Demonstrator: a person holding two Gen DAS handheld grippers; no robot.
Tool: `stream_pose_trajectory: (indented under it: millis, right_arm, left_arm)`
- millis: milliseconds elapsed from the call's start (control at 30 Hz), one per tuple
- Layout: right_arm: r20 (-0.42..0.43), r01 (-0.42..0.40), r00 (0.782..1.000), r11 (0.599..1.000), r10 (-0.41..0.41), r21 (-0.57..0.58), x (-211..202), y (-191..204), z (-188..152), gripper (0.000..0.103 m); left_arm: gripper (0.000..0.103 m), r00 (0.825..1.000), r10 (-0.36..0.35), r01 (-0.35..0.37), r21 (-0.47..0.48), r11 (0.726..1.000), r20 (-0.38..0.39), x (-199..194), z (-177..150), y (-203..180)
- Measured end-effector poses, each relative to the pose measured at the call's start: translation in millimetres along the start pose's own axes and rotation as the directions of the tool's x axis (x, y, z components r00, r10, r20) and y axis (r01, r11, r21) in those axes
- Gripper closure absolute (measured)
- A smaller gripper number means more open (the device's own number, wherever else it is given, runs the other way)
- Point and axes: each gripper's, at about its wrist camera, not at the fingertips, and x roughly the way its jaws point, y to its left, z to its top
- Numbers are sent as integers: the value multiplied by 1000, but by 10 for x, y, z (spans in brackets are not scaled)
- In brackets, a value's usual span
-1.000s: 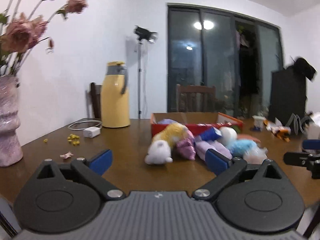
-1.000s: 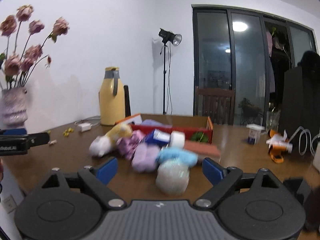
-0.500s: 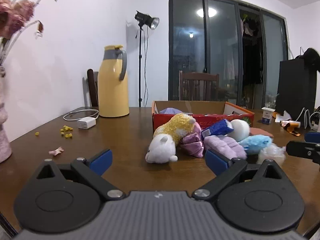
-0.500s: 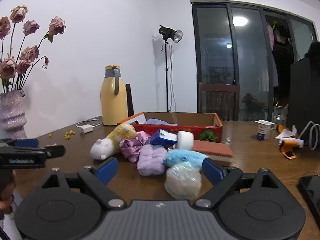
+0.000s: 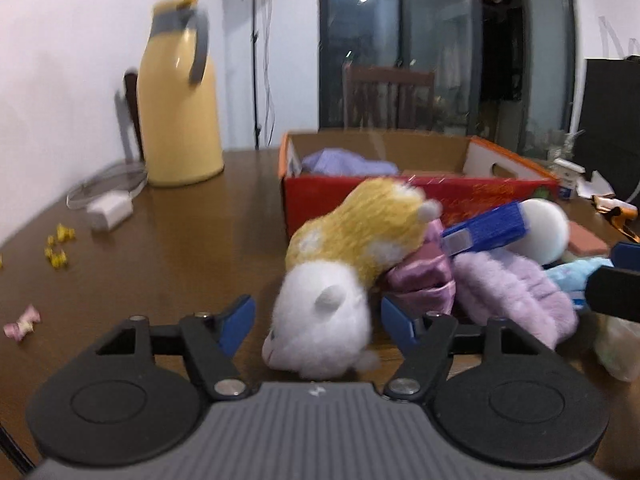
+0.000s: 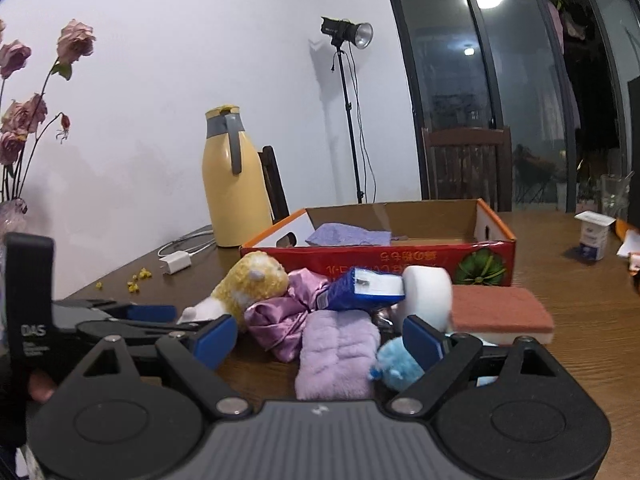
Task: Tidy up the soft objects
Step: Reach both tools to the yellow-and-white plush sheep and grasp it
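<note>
A yellow and white hamster plush (image 5: 352, 248) lies on the table before a red cardboard box (image 5: 400, 196). Its white head sits between the pads of my left gripper (image 5: 316, 320), whose jaws are closing; a small gap still shows on each side. My right gripper (image 6: 318, 340) is open around a pale purple fuzzy toy (image 6: 336, 352), and a small blue plush (image 6: 396, 364) lies against its right pad. A pink satin cloth (image 6: 280, 312), a blue packet (image 6: 360, 288), a white roll (image 6: 428, 292) and a brown sponge (image 6: 500, 308) crowd the pile. A purple cloth (image 6: 348, 236) lies in the box.
A yellow thermos (image 5: 180, 100) stands at the back left, with a white charger (image 5: 110, 210) and yellow crumbs (image 5: 58, 248) near it. Pink flowers (image 6: 24, 112) rise at the far left. A small carton (image 6: 596, 236) stands to the right, and a chair (image 6: 468, 164) behind the box.
Both grippers have moved forward into the pile. The left one tipped downward and its jaws narrowed around the hamster's head. The right one now straddles the purple fuzzy toy.
</note>
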Motion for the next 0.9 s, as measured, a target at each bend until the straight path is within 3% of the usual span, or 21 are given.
stream_pose_trajectory:
  millis: [33,233,333,400,533,667,767,800,900]
  right_arm:
    - [-3,-5,1000,1000,5,1,21,10,-10,14]
    - [-5,-13,1000,1000,13,-21,-48,59,-67,15]
    - [28,-12,1000,999,13,-29,-248,54,-63,15]
    - [41,-18,999,1000,18,-10,-389,21,-59,15]
    - [51,-17,999,1000,16,15,-628,-19,-64,15]
    - [36,-12,999,1000,12,14,-735,-17,-146,15]
    - [23,-18,1000,999,17,39,-781,-26,-201,15]
    - [19,-22,1000,999,21,42,-801,-22,-216,15]
    - [6,-44,999,997,43,57,-829,-20,-249,15]
  left_arm:
    - [51,1000,-6,6,-10,1000,-17,30,-7,20]
    - [55,999,-48,48,-79,996,2,-324,-116,59]
    - [54,991,-136,133,-210,969,0,-657,-229,18]
    - [54,974,-223,203,-333,921,-23,-813,-369,26]
    - [54,909,-415,336,-525,781,-35,-1004,-658,39]
    - [48,863,-503,382,-585,715,-50,-988,-861,-86]
    - [45,855,-517,412,-559,719,-35,-1035,-862,-146]
    - [35,851,-524,430,-539,724,-25,-1070,-852,-145]
    - [32,866,-500,443,-460,769,-1,-1221,-840,-143]
